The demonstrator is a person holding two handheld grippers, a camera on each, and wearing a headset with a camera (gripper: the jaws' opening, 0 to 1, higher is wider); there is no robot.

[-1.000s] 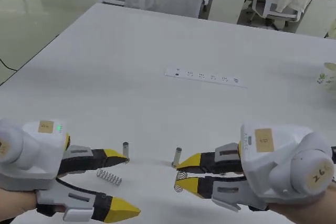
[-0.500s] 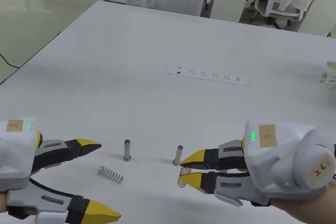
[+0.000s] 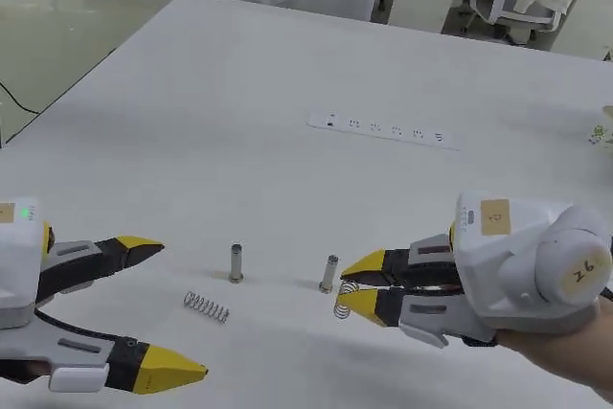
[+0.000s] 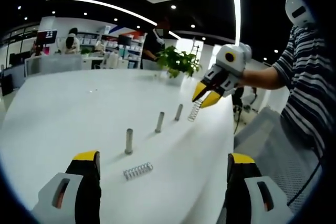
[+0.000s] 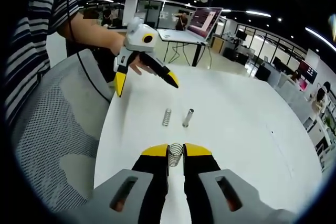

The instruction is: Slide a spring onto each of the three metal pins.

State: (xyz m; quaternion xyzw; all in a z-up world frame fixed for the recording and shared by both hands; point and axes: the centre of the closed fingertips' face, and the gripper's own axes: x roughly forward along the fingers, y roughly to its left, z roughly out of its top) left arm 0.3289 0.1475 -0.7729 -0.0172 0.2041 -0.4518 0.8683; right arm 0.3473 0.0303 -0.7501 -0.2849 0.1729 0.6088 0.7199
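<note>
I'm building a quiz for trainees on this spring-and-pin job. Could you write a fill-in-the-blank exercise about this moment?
1. The right gripper is shut on a ____.
2. The jaws of the left gripper stand ____.
3. In the left gripper view, ____ pins stand upright on the table.
Missing words: spring; open; three.

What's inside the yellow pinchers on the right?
A little spring is pinched between the jaws of the right gripper. One end pokes out; the squeezed part is hidden by the yellow tips.
</note>
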